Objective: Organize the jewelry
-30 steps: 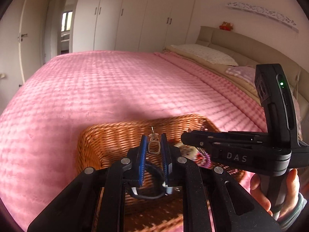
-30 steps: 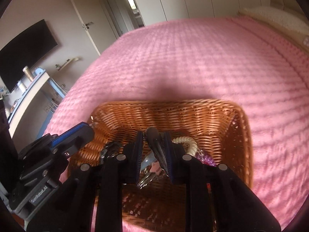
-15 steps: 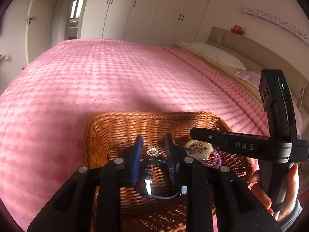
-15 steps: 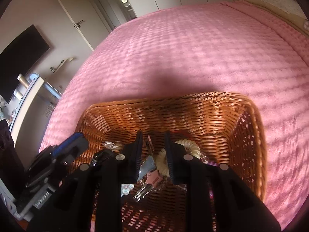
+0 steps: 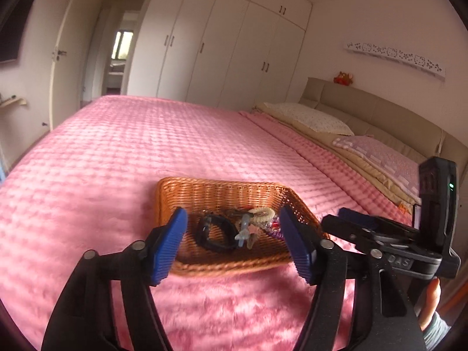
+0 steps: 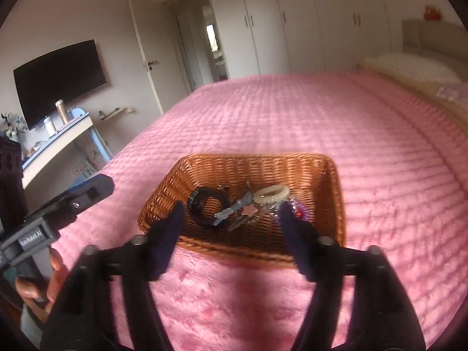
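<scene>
Left gripper [image 5: 234,245]: jaws spread wide, empty — held above the bedspread, short of the basket.
Right gripper [image 6: 231,235]: jaws wide apart, nothing between them.
Wicker basket [image 5: 222,188]: on the pink bedspread [image 5: 117,158].
Basket contents: black bracelet [image 5: 216,234], cream spiral hair tie [image 6: 270,194], blue hair clip [image 6: 234,209] — clustered together.

Both wrist cameras look forward and slightly down from near the wicker basket [image 5: 222,188] [image 6: 248,166], on its near side. The left view faces the headboard [image 5: 365,108]; the right view faces the television [image 6: 58,76]. Both share the basket and the pink bedspread [image 5: 117,161] [image 6: 380,146] around it.
</scene>
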`<state>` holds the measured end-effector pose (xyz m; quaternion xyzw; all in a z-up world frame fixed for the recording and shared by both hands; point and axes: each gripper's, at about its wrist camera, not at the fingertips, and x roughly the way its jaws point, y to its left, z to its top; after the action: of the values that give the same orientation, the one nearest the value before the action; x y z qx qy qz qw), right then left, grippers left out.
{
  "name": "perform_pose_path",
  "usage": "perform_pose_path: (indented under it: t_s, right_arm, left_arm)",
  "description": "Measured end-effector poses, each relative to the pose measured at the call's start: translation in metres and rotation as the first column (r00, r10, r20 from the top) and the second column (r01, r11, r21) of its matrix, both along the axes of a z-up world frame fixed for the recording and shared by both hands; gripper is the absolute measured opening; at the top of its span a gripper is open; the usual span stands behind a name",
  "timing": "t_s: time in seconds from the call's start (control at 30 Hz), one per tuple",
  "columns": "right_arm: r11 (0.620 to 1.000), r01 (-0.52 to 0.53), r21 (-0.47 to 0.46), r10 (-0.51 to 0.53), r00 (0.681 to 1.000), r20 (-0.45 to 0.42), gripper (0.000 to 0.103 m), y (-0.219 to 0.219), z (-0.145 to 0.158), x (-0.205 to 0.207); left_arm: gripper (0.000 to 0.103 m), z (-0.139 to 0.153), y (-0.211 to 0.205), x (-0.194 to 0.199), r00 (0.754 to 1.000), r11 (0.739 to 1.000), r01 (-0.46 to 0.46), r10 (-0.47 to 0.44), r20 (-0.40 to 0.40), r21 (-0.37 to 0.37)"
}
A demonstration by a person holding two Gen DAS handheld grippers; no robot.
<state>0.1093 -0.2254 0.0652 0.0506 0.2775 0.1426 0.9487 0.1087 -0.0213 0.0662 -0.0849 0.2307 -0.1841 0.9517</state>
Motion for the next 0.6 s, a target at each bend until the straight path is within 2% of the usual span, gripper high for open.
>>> perform_pose_path:
  t_s: [0.03,0.07,0.1,0.13,0.17,0.27,0.3,0.4,0.53,0.6]
  right_arm:
    - [1.0,0.011,-0.011,-0.011,1.0,0.029,0.068,0.001,-0.004,-0.012]
    - [0.999,0.036,-0.036,-0.034,0.997,0.062,0.068,0.002,-0.009,-0.023]
    - [0.996,0.063,-0.064,-0.057,0.994,0.088,0.071,0.003,-0.014,-0.032]
    - [0.991,0.097,-0.092,-0.085,0.989,0.121,0.079,0.005,-0.02,-0.041]
    - [0.987,0.122,-0.108,-0.104,0.982,0.156,0.087,0.005,-0.026,-0.049]
    - [0.977,0.173,-0.126,-0.141,0.963,0.228,0.091,0.004,-0.039,-0.063]
    - [0.981,0.161,-0.107,-0.131,0.961,0.242,0.091,0.002,-0.043,-0.066]
    - [0.985,0.166,-0.042,-0.152,0.962,0.228,0.091,-0.006,-0.05,-0.068]
    - [0.979,0.199,-0.033,-0.186,0.954,0.237,0.091,-0.011,-0.052,-0.067]
    - [0.975,0.219,-0.041,-0.203,0.95,0.238,0.091,-0.011,-0.054,-0.068]
  left_arm:
    - [0.071,-0.004,0.0,-0.011,1.0,1.0,-0.025,0.025,0.014,0.008]
    - [0.082,-0.007,0.002,-0.02,0.997,0.997,-0.071,0.07,0.027,0.023]
    - [0.086,-0.011,0.003,-0.029,0.988,0.988,-0.15,0.148,0.05,0.042]
    - [0.089,-0.015,0.006,-0.04,0.972,0.974,-0.221,0.217,0.09,0.045]
    - [0.09,-0.019,0.008,-0.047,0.965,0.969,-0.244,0.238,0.113,0.044]
    - [0.091,-0.032,0.008,-0.06,0.95,0.952,-0.295,0.283,0.136,0.08]
    - [0.091,-0.035,0.007,-0.064,0.943,0.945,-0.314,0.299,0.148,0.095]
    - [0.091,-0.039,0.004,-0.074,0.924,0.925,-0.356,0.327,0.199,0.133]
    - [0.094,-0.048,0.003,-0.087,0.883,0.892,-0.429,0.38,0.274,0.144]
    - [0.094,-0.051,0.002,-0.089,0.884,0.892,-0.427,0.376,0.277,0.151]
